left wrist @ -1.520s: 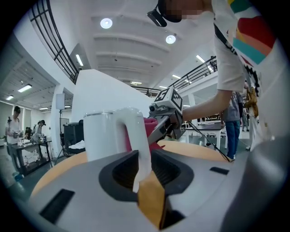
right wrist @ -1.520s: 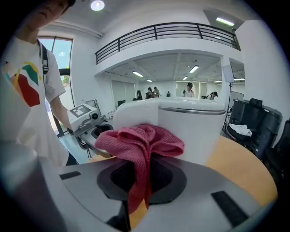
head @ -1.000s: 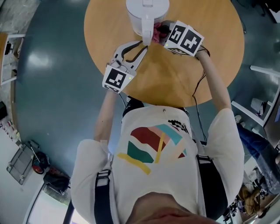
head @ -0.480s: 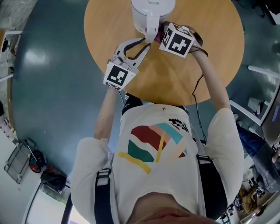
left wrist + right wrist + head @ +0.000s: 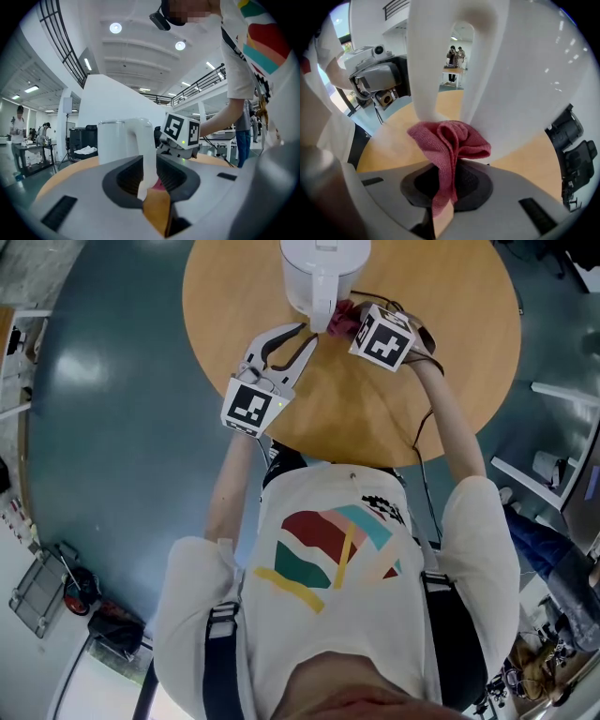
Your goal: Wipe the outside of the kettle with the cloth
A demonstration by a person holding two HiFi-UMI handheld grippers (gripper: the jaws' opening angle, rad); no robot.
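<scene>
Tightly in pinch of right claw (image 5: 445, 192), cloth (image 5: 452, 140) against kettle (image 5: 525, 84) (beside handle (image 5: 426, 70))

We look steeply down from the head onto the round table (image 5: 450, 381) and kettle (image 5: 323, 268), while the cameras on the left gripper (image 5: 150, 185) and right gripper (image 5: 443, 187) sit close to that kettle's handle (image 5: 143, 145), facing it from opposite sides and catching each other.
</scene>
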